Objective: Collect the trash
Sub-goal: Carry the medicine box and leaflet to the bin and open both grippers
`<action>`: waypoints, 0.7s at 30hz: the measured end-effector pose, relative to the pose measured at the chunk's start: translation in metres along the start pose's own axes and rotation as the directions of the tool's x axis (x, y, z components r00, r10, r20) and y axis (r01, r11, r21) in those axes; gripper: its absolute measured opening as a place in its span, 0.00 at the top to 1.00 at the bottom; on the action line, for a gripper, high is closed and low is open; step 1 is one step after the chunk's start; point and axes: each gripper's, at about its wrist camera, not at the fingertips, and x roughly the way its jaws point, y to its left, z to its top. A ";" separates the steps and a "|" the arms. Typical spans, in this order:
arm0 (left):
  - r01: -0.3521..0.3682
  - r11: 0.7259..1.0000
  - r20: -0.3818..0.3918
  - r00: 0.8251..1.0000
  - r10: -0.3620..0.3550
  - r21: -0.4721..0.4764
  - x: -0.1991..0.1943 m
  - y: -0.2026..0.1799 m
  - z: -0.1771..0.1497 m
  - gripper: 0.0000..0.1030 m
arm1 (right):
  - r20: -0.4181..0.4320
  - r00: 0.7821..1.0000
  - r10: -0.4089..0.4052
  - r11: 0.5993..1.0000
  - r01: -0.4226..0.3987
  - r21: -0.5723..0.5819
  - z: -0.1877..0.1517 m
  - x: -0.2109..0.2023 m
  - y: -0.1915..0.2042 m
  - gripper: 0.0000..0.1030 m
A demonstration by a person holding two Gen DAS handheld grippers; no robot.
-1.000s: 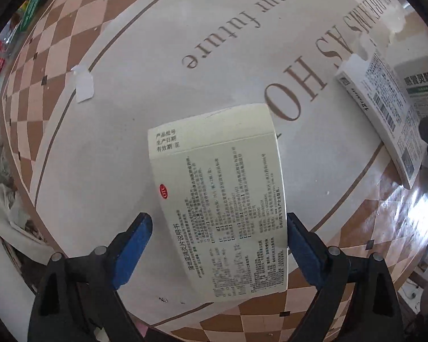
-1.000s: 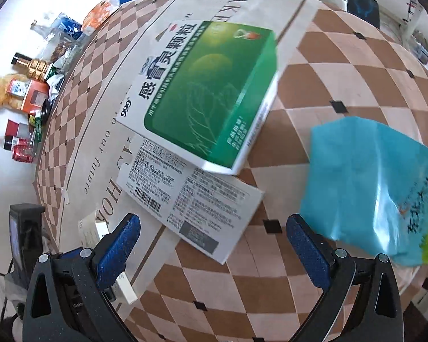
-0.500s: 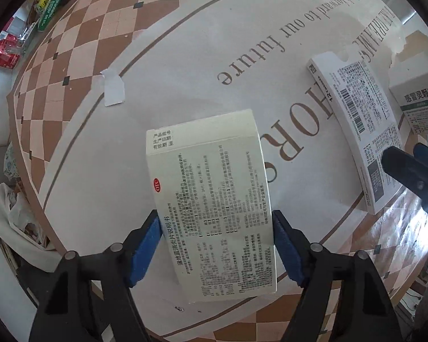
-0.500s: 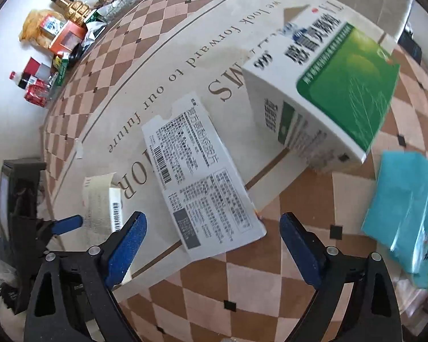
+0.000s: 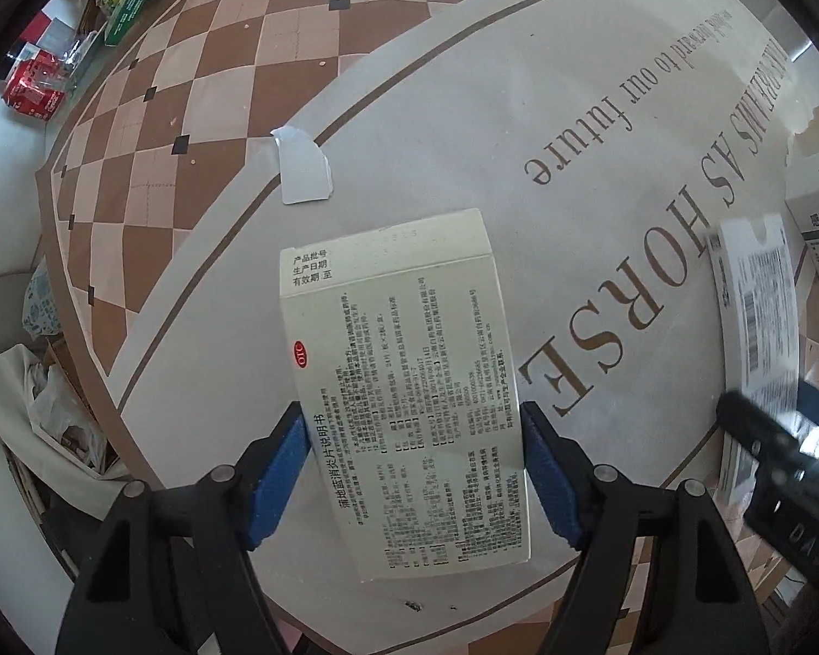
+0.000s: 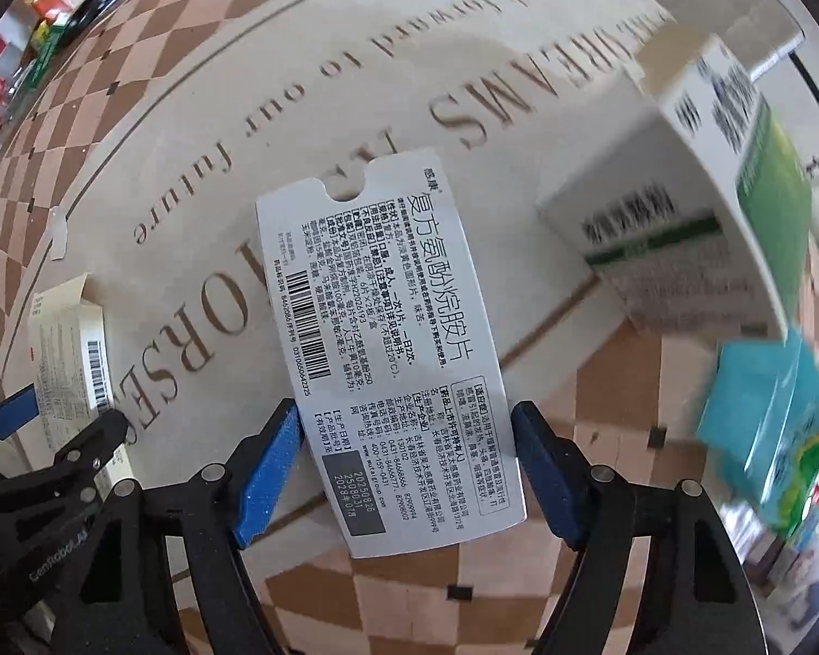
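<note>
My left gripper [image 5: 415,431] is shut on a cream medicine box [image 5: 409,376], its blue pads pressed on both long sides, above the printed tablecloth. My right gripper [image 6: 407,434] has closed its pads against the sides of a flat white medicine box [image 6: 393,349] with a barcode, lying on the cloth. The cream box and left gripper show at the left of the right wrist view [image 6: 65,349]. The white box shows at the right of the left wrist view [image 5: 756,316]. A scrap of white paper [image 5: 303,169] lies on the cloth.
A large green and white box [image 6: 704,202] stands to the right of the white box. A teal bag [image 6: 770,431] lies further right. Bottles and packets [image 5: 38,82] crowd the far table edge. A bin with a white liner [image 5: 43,409] stands below the table at the left.
My left gripper closed on the cream box and lifted it. My right gripper moved left from the green box and closed around the white flat box.
</note>
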 end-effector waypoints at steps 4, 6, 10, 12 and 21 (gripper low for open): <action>0.011 1.000 0.003 1.000 -0.011 -0.007 -0.002 -0.012 0.005 0.28 | -0.034 0.999 -0.014 0.999 0.016 0.052 -0.014 0.006 -0.004 0.22; 0.018 1.000 0.001 1.000 -0.018 -0.010 -0.001 -0.010 0.004 0.28 | -0.035 0.999 -0.018 0.997 0.021 0.075 -0.008 0.009 -0.004 0.19; -0.005 1.000 0.015 1.000 0.005 -0.007 0.002 -0.007 0.021 0.29 | 0.009 0.999 -0.050 0.997 0.050 0.054 0.006 0.013 0.017 0.17; -0.013 1.000 0.032 0.999 0.013 -0.001 0.004 -0.009 0.016 0.29 | 0.023 0.999 -0.049 0.997 0.048 0.057 0.007 0.017 0.018 0.23; -0.014 0.997 0.154 0.988 0.001 0.082 -0.049 -0.002 -0.025 0.29 | 0.089 0.995 0.039 0.987 -0.053 0.150 -0.040 0.015 -0.004 0.24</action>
